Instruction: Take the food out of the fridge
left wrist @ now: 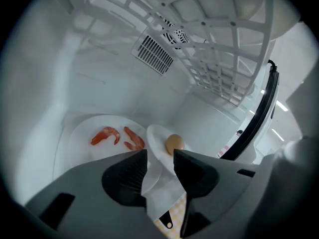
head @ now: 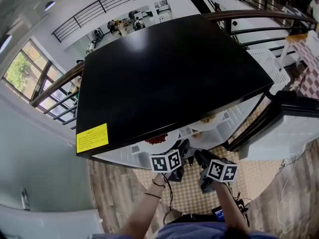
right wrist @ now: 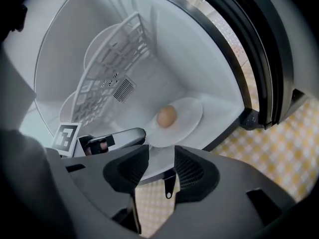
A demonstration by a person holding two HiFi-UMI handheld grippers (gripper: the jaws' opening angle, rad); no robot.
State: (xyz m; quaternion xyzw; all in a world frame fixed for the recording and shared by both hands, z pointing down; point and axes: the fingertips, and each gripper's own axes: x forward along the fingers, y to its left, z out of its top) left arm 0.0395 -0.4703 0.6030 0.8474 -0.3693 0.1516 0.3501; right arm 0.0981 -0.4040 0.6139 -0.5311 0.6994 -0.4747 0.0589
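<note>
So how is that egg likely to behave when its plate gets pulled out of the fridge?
The egg looks round and lies loose on a shallow white plate, so it will probably roll if the plate tilts. Its smooth shell would likely slip or crack under a hard squeeze, so carrying the plate level seems safer.

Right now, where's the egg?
Left gripper view, lower centre: the egg sits on a small white plate on the fridge floor, immediately right of the plate of shrimp.
</note>
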